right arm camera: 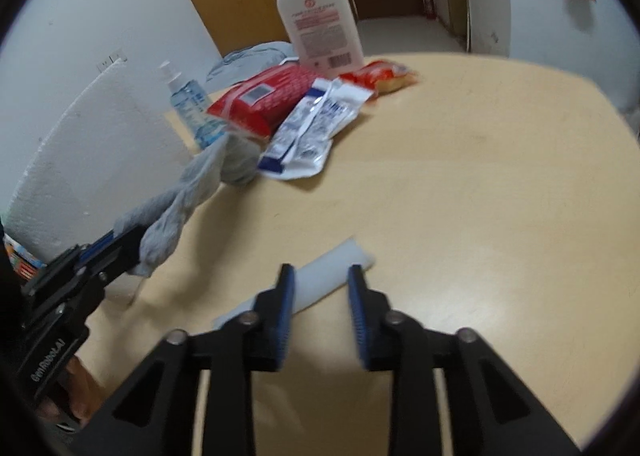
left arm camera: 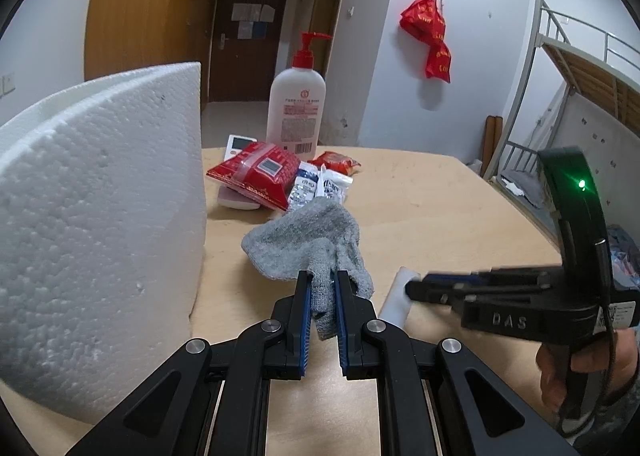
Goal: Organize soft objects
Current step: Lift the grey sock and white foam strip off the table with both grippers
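A grey sock is clamped between the blue pads of the left gripper; one end is pinched in the jaws and the rest is spread forward on the wooden table. In the right wrist view the same sock is seen stretched from that gripper toward the pile of packets. The right gripper is held with its fingers apart, nothing between them, just above a white strip that lies flat on the table. A large white foam block stands just left of the sock. Beyond the sock a red packet and white-and-blue sachets are heaped together, with a small red-and-orange packet near them. A white pump bottle with a red pump stands upright behind the heap.
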Demonstrator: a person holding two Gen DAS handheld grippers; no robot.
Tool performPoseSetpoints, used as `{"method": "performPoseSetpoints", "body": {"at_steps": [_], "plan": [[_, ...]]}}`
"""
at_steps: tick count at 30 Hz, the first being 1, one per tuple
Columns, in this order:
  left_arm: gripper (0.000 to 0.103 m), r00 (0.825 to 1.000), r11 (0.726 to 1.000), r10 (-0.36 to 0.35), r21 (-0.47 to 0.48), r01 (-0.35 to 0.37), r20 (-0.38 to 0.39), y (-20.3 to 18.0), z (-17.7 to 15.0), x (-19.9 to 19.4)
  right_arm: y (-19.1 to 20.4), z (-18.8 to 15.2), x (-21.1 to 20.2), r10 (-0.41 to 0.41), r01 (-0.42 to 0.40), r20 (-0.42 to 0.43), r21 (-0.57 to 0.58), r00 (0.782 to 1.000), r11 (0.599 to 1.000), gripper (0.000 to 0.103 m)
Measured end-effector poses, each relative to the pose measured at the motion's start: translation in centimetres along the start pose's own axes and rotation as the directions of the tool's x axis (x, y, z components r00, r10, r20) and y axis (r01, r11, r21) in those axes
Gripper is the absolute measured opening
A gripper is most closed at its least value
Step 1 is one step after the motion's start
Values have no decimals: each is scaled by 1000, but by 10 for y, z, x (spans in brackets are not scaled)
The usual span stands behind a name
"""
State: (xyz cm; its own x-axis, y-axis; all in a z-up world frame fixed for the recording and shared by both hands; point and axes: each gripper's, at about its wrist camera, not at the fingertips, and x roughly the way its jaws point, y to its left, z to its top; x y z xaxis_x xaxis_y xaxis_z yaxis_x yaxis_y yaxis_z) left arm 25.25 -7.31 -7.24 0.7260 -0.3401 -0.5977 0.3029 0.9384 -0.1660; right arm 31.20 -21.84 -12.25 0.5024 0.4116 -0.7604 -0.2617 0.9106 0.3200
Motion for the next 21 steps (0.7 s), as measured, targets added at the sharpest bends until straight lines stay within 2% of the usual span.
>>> {"method": "performPoseSetpoints", "body": {"at_steps": [5, 7, 8, 12, 21], "plan": [[12, 999, 1000, -4, 5, 4, 35, 1, -1, -13, 9, -5, 3, -48, 49, -16, 26, 999, 998, 46], [12, 999, 1000, -9, 18, 9, 44, -1, -3, -19, 12, -6, 5, -78, 79, -18, 36, 997, 996, 56], [12, 999, 1000, -12, 23, 11, 48, -1, -3, -21, 13, -6, 6, -85, 86, -20, 45, 996, 995, 57], [12, 997, 999, -28, 38, 26, 69, -2, -5, -32, 23, -6, 11, -131, 131, -20, 32, 991, 991, 59], [12, 993, 998, -36, 58, 29, 116, 3, -7, -53, 44, -4, 23, -269, 267, -22, -57, 963, 962, 57]]}}
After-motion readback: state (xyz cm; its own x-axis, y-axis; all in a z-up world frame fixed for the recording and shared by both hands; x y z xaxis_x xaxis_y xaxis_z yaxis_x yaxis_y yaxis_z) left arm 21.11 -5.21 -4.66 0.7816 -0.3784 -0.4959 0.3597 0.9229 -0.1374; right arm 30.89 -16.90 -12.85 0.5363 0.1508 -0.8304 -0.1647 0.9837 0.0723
